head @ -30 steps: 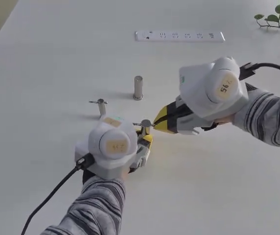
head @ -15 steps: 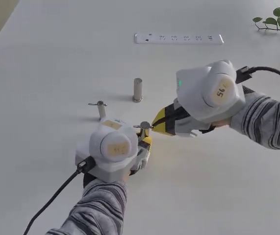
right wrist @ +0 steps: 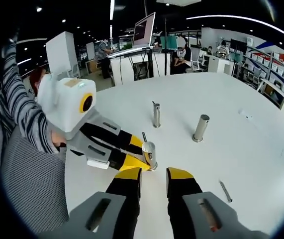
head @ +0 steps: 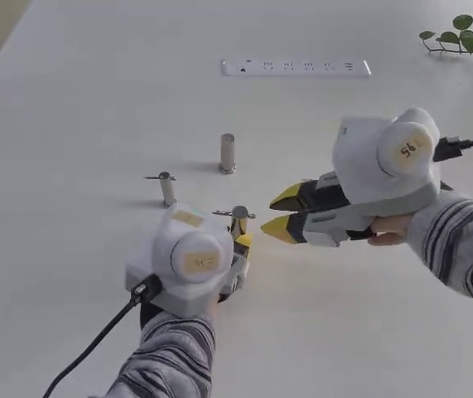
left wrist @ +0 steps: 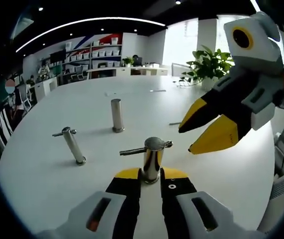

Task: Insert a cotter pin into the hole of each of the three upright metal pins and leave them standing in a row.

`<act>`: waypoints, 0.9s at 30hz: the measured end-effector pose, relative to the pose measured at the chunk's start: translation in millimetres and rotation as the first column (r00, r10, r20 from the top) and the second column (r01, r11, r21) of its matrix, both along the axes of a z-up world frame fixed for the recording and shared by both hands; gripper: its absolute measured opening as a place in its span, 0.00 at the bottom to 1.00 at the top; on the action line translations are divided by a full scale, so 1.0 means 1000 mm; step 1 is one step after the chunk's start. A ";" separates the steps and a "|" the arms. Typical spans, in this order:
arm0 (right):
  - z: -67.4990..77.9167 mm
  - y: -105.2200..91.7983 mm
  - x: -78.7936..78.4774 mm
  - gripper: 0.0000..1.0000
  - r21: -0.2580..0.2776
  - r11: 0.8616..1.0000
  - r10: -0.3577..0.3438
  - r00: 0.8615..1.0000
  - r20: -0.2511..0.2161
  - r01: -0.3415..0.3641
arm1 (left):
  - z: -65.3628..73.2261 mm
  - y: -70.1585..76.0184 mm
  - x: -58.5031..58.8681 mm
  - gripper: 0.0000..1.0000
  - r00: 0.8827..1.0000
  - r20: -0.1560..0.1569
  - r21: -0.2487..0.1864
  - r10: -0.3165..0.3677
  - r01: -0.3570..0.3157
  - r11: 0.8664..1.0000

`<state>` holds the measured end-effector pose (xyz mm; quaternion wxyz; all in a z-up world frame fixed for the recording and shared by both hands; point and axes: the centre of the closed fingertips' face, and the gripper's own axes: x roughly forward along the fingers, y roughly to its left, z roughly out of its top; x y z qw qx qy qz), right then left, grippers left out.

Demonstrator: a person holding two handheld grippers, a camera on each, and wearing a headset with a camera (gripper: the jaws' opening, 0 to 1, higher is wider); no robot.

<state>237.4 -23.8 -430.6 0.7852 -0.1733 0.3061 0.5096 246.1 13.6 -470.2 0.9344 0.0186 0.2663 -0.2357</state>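
Three metal pins stand on the white table [head: 70, 108]. My left gripper [head: 238, 245] is shut on the base of the nearest pin [head: 239, 220] [left wrist: 152, 158], and a cotter pin [left wrist: 142, 148] runs through its head. The left-hand pin [head: 166, 188] [left wrist: 73, 145] [right wrist: 156, 115] also carries a cotter pin. No cotter pin sits in the far pin [head: 228, 153] [left wrist: 116, 115] [right wrist: 200, 127]. To the right of the held pin [right wrist: 149, 154], my right gripper [head: 277, 214] [right wrist: 151, 180] [left wrist: 197, 133] is open, empty and not touching it.
One loose cotter pin [left wrist: 175, 123] [right wrist: 225, 191] lies on the table to the right of the pins. A white power strip [head: 296, 67] sits at the far edge, with plant leaves [head: 456, 37] at the far right. Cables trail from both grippers.
My right gripper has let go of the cotter pin at the near pin's head, opened, and drawn back to the right. The left gripper still holds that pin.
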 end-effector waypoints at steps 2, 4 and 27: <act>0.000 -0.007 0.000 0.15 0.003 1.000 -0.031 1.000 0.005 0.031 | 0.000 -0.001 0.001 0.11 1.000 0.002 0.002 -0.001 0.001 1.000; -0.001 -0.016 0.002 0.14 -0.001 0.997 -0.071 0.997 0.025 0.071 | -0.001 -0.001 0.003 0.11 1.000 0.000 0.003 0.001 -0.001 1.000; 0.000 -0.052 0.009 0.11 0.101 0.936 -0.334 0.942 -0.040 0.336 | 0.001 -0.001 0.006 0.09 0.998 0.052 0.071 -0.040 0.037 0.997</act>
